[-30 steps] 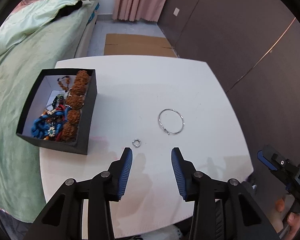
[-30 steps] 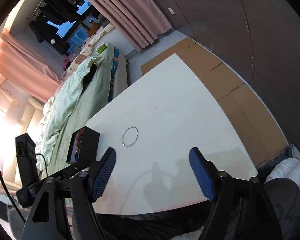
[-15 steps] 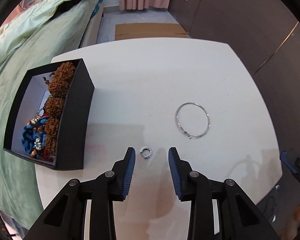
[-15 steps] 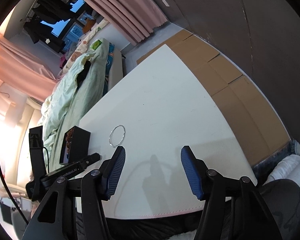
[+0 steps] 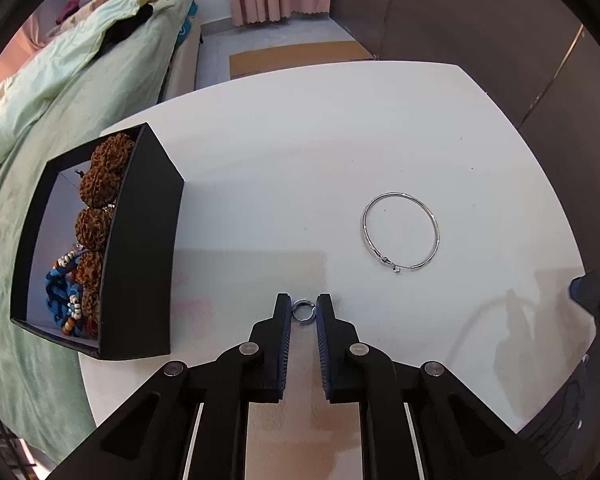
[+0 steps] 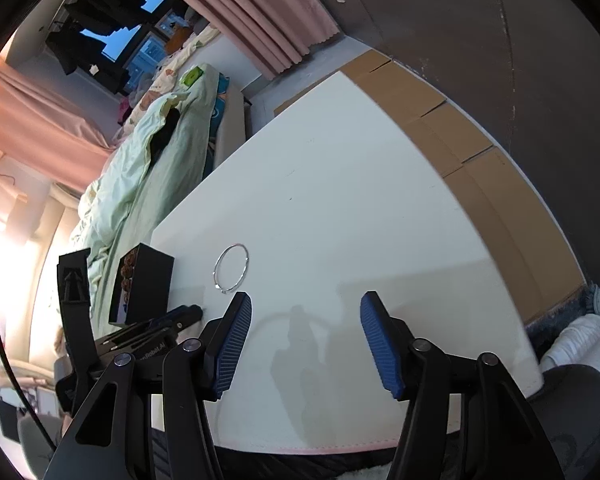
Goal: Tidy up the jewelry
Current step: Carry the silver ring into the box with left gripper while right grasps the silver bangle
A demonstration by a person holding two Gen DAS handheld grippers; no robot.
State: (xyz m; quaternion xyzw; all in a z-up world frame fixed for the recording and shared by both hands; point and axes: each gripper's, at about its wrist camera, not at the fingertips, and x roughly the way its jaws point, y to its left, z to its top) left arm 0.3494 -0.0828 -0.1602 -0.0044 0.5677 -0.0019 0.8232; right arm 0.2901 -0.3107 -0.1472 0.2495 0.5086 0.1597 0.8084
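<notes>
- Bedroom setting: a white desk [image 5: 300, 152] stands beside a bed [image 5: 60, 92] with green bedding.
- Small ring [image 5: 303, 311] lies on the desk between the left gripper [image 5: 303, 316] fingertips, which have nearly closed on it; contact can't be confirmed.
- Black box [image 5: 140, 248] already holds beads and bracelets.
- Silver bangle [image 5: 400, 232] still waits on the desk, near the ring.
- Right gripper [image 6: 306, 336] hovers wide open, empty.

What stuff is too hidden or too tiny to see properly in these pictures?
- Small silver ring: left wrist view, too small to tell whether the left gripper touches it yet; hidden in the right wrist view.
- Black box: its near wall hides part of the jewelry inside; in the right wrist view the contents are too small.
- Right gripper: in the left wrist view, cut off by the edge.
</notes>
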